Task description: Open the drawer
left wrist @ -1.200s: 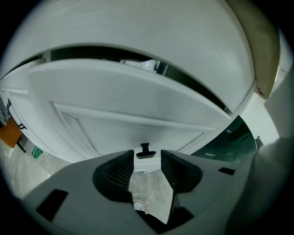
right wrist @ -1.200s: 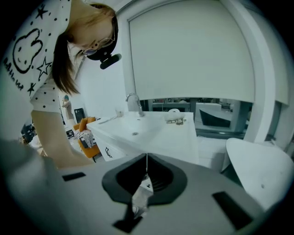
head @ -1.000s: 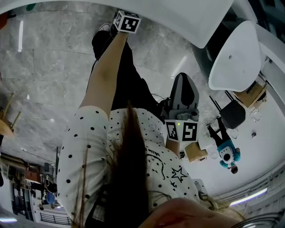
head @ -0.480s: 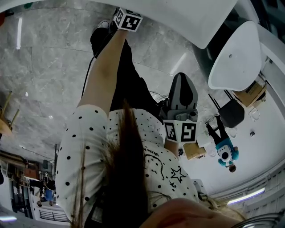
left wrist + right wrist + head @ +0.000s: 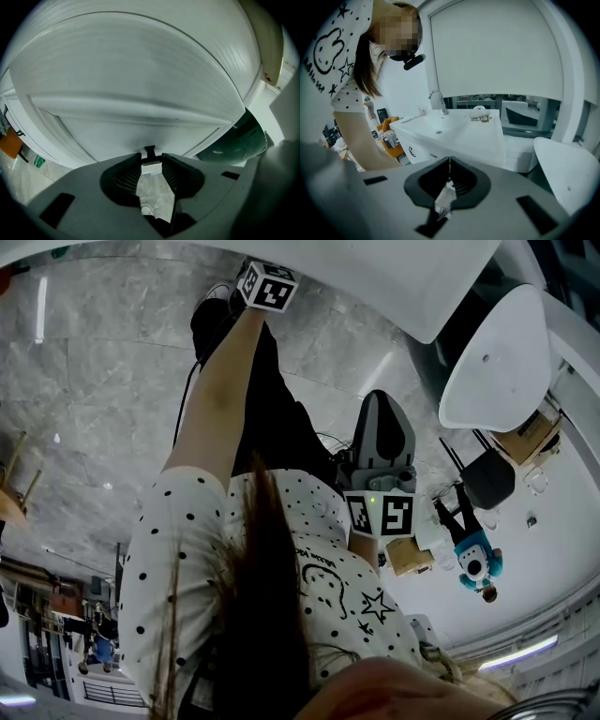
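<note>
— Where's the drawer, and have you got hold of it?
— It's right in front of my left gripper (image 5: 151, 161). The drawer (image 5: 140, 84) is the broad white front filling that gripper's view, and I judge it hasn't been pulled out yet. My left fingers are closed onto its handle (image 5: 149, 151), a small dark pull at the lower middle of the front, with a pale bit of it pinched between the tips.
— And the other hand?
— My right gripper (image 5: 449, 163) is idle, fingers pressed together on nothing. It points off toward a white sink (image 5: 454, 133) with a tap (image 5: 436, 99).
— How do you expect the drawer to handle?
— Rigid, I'd guess. A front that wide probably carries some weight and may stick at first. The surface looks smooth and glossy, so it offers no purchase, and the pull is the only place to hold. It's small, so I reckon my grip could slip off if I tug at an angle. A straight, steady pull seems safest.
— Any writing on it?
— None that I can see on the front. There's a small red-marked sticker (image 5: 267, 76) on the pale strip off to the right, too small to read. The cubes (image 5: 272, 287) on my grippers bear only black-and-white squares, and I can't make out the print on my shirt (image 5: 328, 47)
</note>
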`<control>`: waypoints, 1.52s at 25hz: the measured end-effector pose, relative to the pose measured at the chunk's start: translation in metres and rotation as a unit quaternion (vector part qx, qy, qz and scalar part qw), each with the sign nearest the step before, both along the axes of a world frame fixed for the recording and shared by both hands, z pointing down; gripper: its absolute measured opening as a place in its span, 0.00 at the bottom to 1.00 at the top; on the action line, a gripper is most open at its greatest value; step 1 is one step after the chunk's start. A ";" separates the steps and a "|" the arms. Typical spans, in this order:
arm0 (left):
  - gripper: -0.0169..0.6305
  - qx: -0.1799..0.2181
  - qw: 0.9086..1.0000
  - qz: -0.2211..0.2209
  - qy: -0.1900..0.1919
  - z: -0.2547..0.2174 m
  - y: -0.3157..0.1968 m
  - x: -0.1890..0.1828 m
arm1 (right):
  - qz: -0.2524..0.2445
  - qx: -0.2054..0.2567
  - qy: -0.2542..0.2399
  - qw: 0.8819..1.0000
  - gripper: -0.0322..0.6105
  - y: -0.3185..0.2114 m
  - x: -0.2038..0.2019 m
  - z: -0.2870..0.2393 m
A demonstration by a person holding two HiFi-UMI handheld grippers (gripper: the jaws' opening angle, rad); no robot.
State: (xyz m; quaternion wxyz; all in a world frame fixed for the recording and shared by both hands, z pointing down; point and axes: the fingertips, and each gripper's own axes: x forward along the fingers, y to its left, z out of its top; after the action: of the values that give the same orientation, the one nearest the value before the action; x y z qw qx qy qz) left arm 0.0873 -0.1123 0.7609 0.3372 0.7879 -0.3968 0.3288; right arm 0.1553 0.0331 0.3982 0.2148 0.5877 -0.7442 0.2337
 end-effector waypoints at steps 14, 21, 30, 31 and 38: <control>0.24 -0.008 1.000 0.003 0.001 0.000 0.034 -0.001 | -0.017 -0.001 0.002 1.000 0.07 0.001 -0.010 0.003; 0.24 -0.017 1.000 0.014 0.001 0.002 0.054 0.001 | -0.016 -0.004 -0.001 1.000 0.07 0.002 -0.011 0.005; 0.24 -0.035 0.999 0.018 -0.006 0.006 0.079 -0.001 | -0.013 -0.003 -0.005 1.000 0.07 0.000 -0.012 0.006; 0.24 -0.036 0.999 0.019 -0.006 0.007 0.081 -0.002 | -0.013 -0.003 -0.005 1.000 0.07 0.001 -0.012 0.006; 0.24 -0.038 0.999 0.023 -0.005 0.007 0.089 -0.001 | -0.015 -0.007 -0.008 1.000 0.07 0.003 -0.015 0.008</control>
State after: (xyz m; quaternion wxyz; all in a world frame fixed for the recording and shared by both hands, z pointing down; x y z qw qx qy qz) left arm 0.0862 -0.0238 0.7681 0.3569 0.7820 -0.3675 0.3551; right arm 0.1405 0.0360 0.4061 0.2165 0.5731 -0.7531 0.2397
